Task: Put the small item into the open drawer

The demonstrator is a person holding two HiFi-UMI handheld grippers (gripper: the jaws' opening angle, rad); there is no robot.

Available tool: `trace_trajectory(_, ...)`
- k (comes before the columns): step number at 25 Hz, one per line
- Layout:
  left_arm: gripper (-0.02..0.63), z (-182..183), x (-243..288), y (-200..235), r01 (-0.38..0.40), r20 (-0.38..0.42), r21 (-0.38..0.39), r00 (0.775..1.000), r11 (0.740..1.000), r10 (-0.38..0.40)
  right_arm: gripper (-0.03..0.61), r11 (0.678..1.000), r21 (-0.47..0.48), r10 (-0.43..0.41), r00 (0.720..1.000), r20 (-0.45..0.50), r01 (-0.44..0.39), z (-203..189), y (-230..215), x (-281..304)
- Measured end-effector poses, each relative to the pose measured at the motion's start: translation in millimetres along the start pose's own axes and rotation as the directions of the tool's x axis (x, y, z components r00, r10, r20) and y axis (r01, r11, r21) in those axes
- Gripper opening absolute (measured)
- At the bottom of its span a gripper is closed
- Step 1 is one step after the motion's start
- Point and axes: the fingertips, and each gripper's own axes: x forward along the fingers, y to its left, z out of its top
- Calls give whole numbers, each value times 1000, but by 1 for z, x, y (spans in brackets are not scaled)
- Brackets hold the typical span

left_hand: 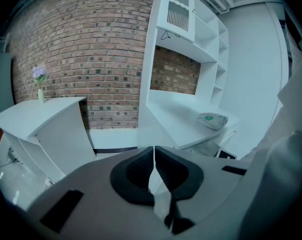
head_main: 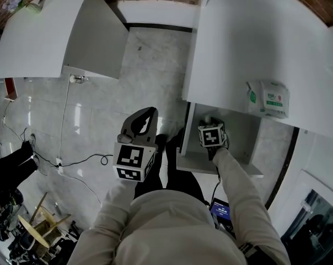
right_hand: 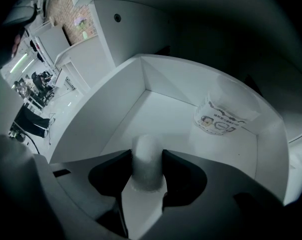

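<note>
My right gripper [right_hand: 147,156] is shut on a small white cylinder [right_hand: 147,165], which stands upright between the pads above the white floor of the open drawer [right_hand: 156,116]. In the head view the right gripper [head_main: 210,120] reaches into that drawer [head_main: 219,163] under the white desk [head_main: 254,37]. A printed paper roll [right_hand: 223,115] sits at the drawer's far right corner. My left gripper [head_main: 147,116] hangs over the floor to the left of the drawer. Its pads [left_hand: 141,170] meet at the tips with nothing between them.
A green-and-white tissue pack [head_main: 269,99] lies on the desk top, seen as the tissue pack [left_hand: 212,120] from the left. A white counter [head_main: 45,32] with a flower vase [left_hand: 40,84] stands to the left. Cables [head_main: 73,162] trail across the marble floor.
</note>
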Motion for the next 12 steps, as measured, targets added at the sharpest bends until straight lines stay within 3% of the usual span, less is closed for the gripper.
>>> trace_trajectory(7, 26, 4, -1, -2, 7, 8, 8, 1000, 1000, -7, 235, 999, 37, 1, 1000, 1, -1, -6, -4, -5)
trace_trajectory(12, 26, 10, 1, -9, 28, 23, 17, 999, 999, -28, 235, 999, 39, 29, 997, 78, -32, 10, 1, -17)
